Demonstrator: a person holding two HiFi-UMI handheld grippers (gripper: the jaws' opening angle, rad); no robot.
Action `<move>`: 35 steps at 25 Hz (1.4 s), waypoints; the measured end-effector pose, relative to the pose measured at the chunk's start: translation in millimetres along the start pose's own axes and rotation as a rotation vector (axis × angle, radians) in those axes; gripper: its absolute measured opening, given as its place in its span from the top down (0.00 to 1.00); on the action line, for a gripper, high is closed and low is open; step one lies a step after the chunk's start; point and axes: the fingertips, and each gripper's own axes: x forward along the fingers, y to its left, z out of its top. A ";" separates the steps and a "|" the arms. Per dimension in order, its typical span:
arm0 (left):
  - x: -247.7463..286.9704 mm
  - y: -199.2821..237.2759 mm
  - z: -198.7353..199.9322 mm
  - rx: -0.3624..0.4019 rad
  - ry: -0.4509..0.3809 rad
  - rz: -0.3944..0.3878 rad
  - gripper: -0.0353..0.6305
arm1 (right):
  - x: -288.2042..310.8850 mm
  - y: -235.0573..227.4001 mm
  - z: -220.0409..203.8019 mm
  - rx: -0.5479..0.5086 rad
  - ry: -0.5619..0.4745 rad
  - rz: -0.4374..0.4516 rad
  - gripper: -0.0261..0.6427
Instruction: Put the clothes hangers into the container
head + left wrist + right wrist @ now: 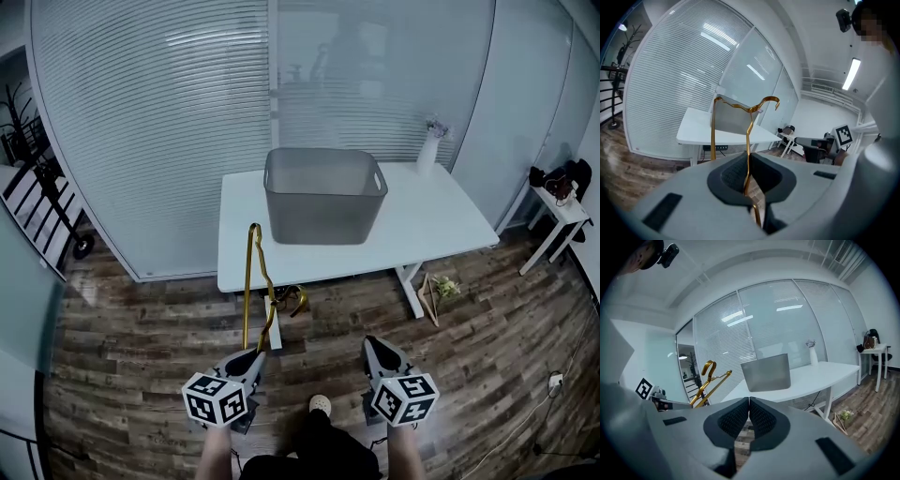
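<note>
A gold metal clothes hanger [251, 281] stands upright in my left gripper [251, 356], which is shut on its lower bar; its hook [298, 302] points right. In the left gripper view the hanger's wire [749, 140] runs between the closed pads of the gripper [747, 164]. The grey container [324, 195] sits on the white table [441, 225] ahead, well beyond both grippers. My right gripper [377, 347] hangs low beside the left one, over the floor. In the right gripper view it [748, 401] is shut on nothing, with the container [766, 372] ahead and the hanger [708, 380] at its left.
A second hanger [429, 298] lies on the wood floor by the table's right leg, next to a small bunch of flowers [446, 286]. A white vase [429, 150] stands on the table's back right. A glass wall with blinds runs behind the table; a small side table [559, 211] stands at far right.
</note>
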 end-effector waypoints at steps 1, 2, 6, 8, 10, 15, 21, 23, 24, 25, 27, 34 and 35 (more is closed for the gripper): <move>5.9 2.6 4.1 0.001 -0.002 0.005 0.91 | 6.7 -3.5 4.0 -0.003 -0.001 0.005 0.92; 11.9 5.1 9.0 0.002 -0.004 0.010 0.91 | 13.2 -7.3 8.1 -0.006 -0.002 0.011 0.92; 34.2 14.8 30.0 0.004 -0.020 0.028 0.91 | 39.4 -22.7 24.1 -0.011 -0.005 0.028 0.92; 43.7 19.5 39.3 0.003 -0.026 0.038 0.91 | 51.5 -28.6 31.7 -0.014 -0.005 0.037 0.92; 52.9 22.3 47.9 0.001 -0.032 0.043 0.91 | 62.3 -34.1 39.5 -0.019 -0.005 0.047 0.92; 72.2 29.7 60.4 -0.002 -0.043 0.062 0.91 | 85.1 -47.2 50.9 -0.025 -0.004 0.065 0.92; 87.7 43.2 76.0 -0.008 -0.069 0.107 0.91 | 110.0 -65.3 59.6 -0.027 0.001 0.083 0.92; 91.2 47.8 79.8 -0.008 -0.074 0.119 0.91 | 118.3 -68.1 62.6 -0.029 0.000 0.093 0.92; 93.0 50.0 81.2 -0.008 -0.075 0.124 0.91 | 122.6 -68.7 64.2 -0.031 -0.001 0.099 0.92; 95.2 51.9 82.4 -0.007 -0.075 0.127 0.91 | 126.9 -69.5 65.7 -0.033 -0.002 0.104 0.92; 100.7 54.3 84.6 -0.002 -0.073 0.130 0.91 | 134.6 -72.3 68.6 -0.038 -0.002 0.115 0.92; 121.8 57.2 93.7 0.037 -0.064 0.149 0.91 | 158.3 -87.0 84.1 -0.070 -0.007 0.151 0.92; 124.2 57.0 95.1 0.043 -0.066 0.149 0.91 | 161.5 -89.3 86.3 -0.075 -0.010 0.156 0.92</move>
